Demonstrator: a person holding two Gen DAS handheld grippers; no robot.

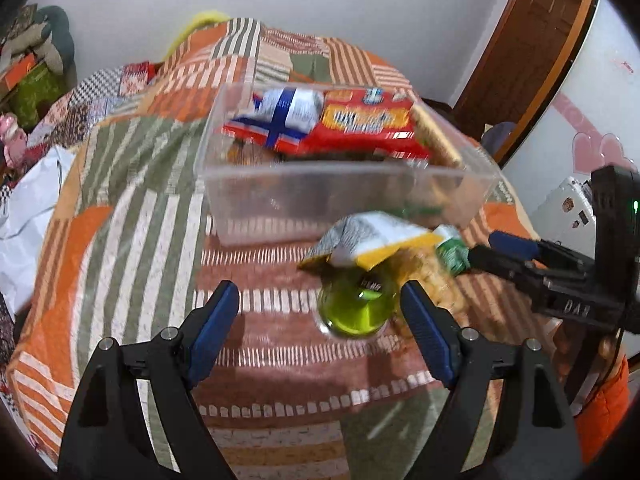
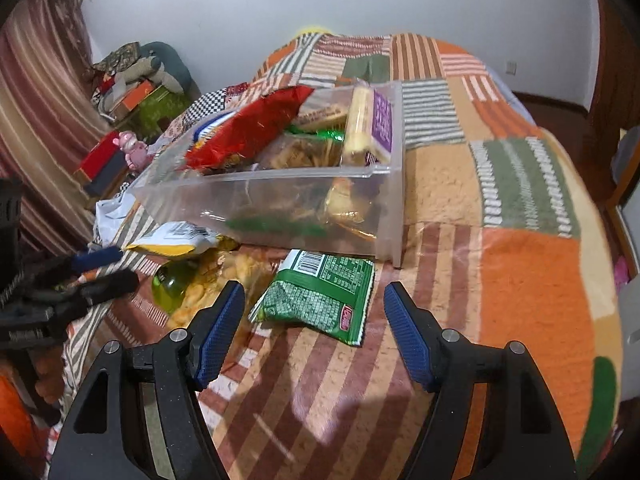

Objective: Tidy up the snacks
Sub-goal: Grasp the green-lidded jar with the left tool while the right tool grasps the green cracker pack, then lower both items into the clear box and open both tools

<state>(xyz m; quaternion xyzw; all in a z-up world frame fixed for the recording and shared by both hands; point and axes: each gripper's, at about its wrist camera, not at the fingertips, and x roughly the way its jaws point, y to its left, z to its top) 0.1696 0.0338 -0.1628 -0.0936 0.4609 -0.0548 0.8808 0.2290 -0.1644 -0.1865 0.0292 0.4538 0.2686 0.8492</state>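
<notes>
Just ahead of the spread, empty right gripper (image 2: 314, 332), green snack packet (image 2: 320, 296)

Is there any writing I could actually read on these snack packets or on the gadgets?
"DAS", seen upside down: embossed on the right gripper, on its black body.
Red snack pack in the clear bin: big yellow lettering, too blurred to read.
Green packet: barcode, fine-print table, small red logo, all too small to read.
Yellow-and-white packet: barcode only, print unreadable.
Purple label in the bin: unreadable.

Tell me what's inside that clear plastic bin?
The clear bin holds a red snack bag, a purple-labelled cracker pack and loose biscuits. Lower items are blurred and covered.
</notes>
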